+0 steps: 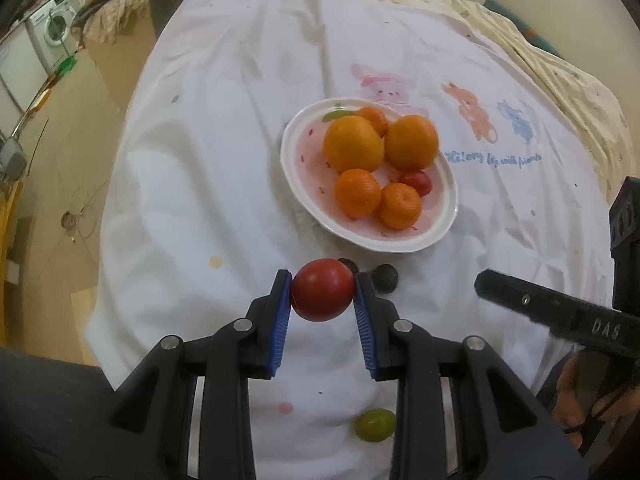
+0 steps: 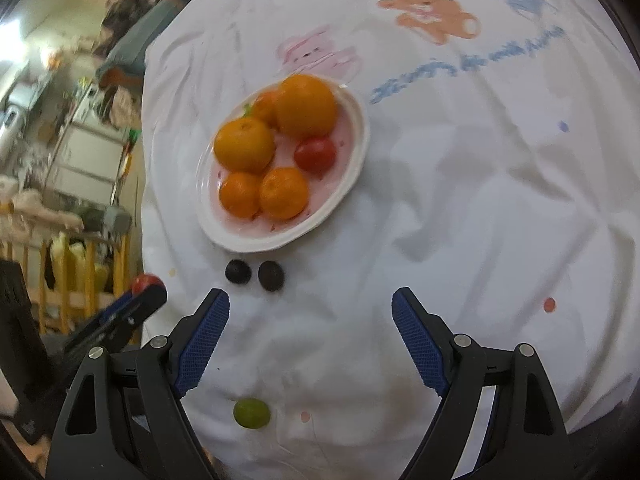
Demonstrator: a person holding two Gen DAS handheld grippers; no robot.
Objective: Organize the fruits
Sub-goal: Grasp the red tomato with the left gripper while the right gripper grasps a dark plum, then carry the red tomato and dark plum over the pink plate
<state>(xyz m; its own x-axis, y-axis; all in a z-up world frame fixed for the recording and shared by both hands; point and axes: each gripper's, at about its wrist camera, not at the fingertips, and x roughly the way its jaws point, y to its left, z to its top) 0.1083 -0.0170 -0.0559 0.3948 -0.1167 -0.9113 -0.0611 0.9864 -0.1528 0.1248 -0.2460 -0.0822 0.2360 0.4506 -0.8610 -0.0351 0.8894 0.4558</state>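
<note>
My left gripper is shut on a red tomato and holds it above the white cloth, just short of the white plate. The plate holds several oranges, a small red tomato and a green grape. Two dark grapes lie between the gripper and the plate. A green grape lies on the cloth below the gripper. My right gripper is open and empty above the cloth, near the dark grapes and the green grape. The plate shows ahead of it.
A white cloth with cartoon animal prints covers the table. The table's left edge drops to a room with a washing machine. The right gripper's body shows at the right of the left wrist view. A wooden railing stands at the left.
</note>
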